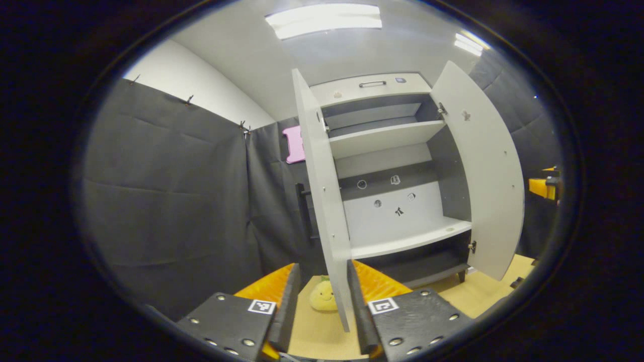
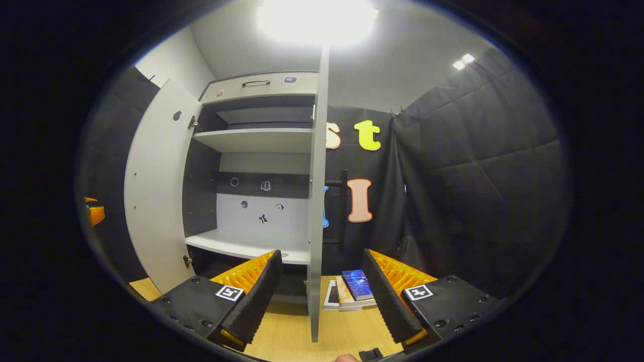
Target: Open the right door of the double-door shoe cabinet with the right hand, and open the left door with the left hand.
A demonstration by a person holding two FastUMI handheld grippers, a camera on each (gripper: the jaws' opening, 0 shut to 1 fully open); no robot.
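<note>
Black quilted cloth (image 1: 171, 201) hangs on booth walls, clipped along top edge; white wall (image 1: 201, 90) above it. Grey-white ceiling (image 1: 402, 45) with long light panel (image 1: 324, 20) overhead, second smaller light (image 1: 470, 42) off toward corner. Light wood-grain floor (image 2: 292, 332). Small yellow plush toy (image 1: 323, 295) on floor near cloth corner. Stack of books (image 2: 352, 291) lies on floor by cloth wall.

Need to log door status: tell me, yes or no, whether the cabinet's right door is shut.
No: in the right gripper view the right door stands swung out edge-on, with the shelves exposed beside it.
</note>
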